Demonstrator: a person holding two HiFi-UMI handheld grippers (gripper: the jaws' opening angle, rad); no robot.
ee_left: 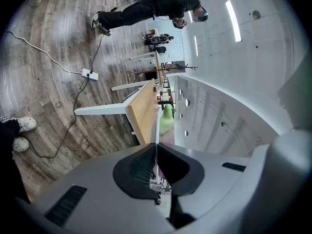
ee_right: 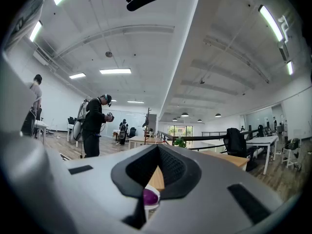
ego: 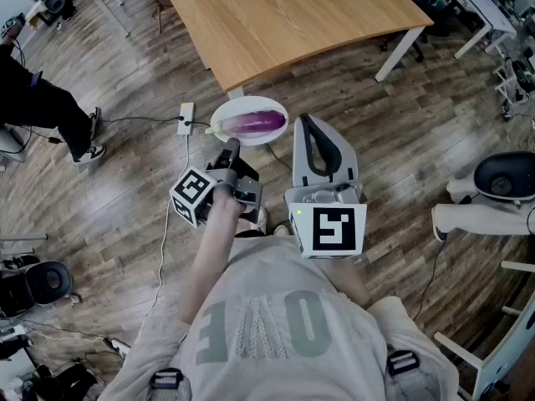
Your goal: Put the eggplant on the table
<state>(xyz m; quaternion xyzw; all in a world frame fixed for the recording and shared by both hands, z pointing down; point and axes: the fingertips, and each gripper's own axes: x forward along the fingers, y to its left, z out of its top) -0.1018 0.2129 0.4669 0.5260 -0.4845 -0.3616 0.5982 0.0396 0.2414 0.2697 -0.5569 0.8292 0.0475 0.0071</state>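
Here's the left gripper (ego: 231, 146), clamped on the near rim of a round white plate (ego: 269, 104). The glossy purple eggplant (ego: 257, 123) lies across the plate, which hangs in the air over the grey wood-plank floor (ego: 117, 207), just short of the corner of the light wooden table with white legs (ego: 292, 15). I'd say the plate is kept roughly flat so the eggplant can't roll off on the way over. The right gripper (ego: 303, 121) hovers just beside the plate, jaws clenched on nothing, probably kept clear until it's needed.

The head view alone shows that gap to the table. The left gripper view shows the grip itself: the plate's rim is a thin white line pinched between the pads, with the eggplant's green stem beyond. The right gripper view shows its pads meeting empty, with only a peek of purple through them.
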